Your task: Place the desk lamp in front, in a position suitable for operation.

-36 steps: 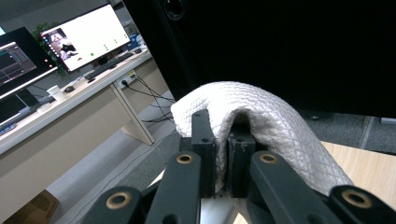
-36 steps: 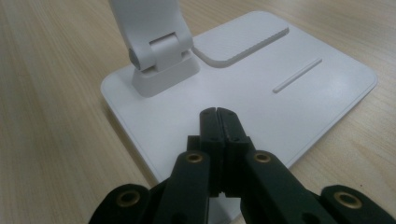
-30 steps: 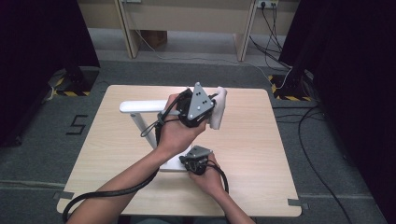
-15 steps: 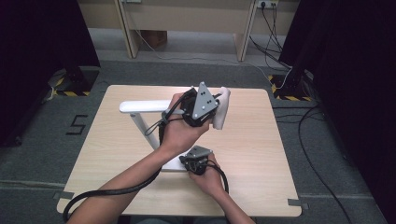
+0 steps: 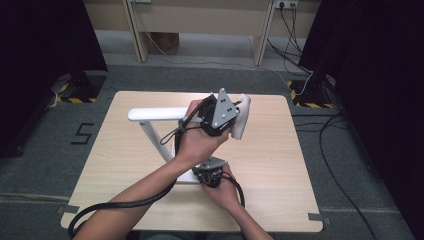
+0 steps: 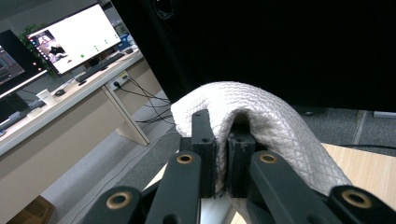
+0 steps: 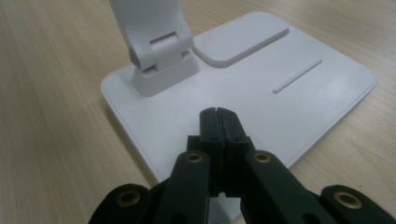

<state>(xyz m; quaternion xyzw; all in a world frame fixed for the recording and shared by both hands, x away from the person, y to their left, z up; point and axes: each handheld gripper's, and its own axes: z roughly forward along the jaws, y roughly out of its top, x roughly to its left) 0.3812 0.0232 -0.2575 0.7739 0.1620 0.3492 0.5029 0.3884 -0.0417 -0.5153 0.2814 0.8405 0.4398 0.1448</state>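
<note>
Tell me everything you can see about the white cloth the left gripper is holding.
The white cloth looks like a quilted, diamond-patterned fabric, soft and fairly thick. It is folded into a hump over the closed tips of the left gripper, which pinch a fold of it. In the high view the cloth hangs at the far end of the white desk lamp's arm, above the wooden table.

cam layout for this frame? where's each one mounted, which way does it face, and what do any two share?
High view: above the person's side, looking forward and down on the table; both forearms enter from the bottom.
Left gripper view: rides the left gripper, looking along jaws shut on the white cloth, towards a desk with monitors.
Right gripper view: rides the right gripper, jaws shut, pointing down at the lamp base.
Shared: the cloth and left gripper also appear from above.
</note>
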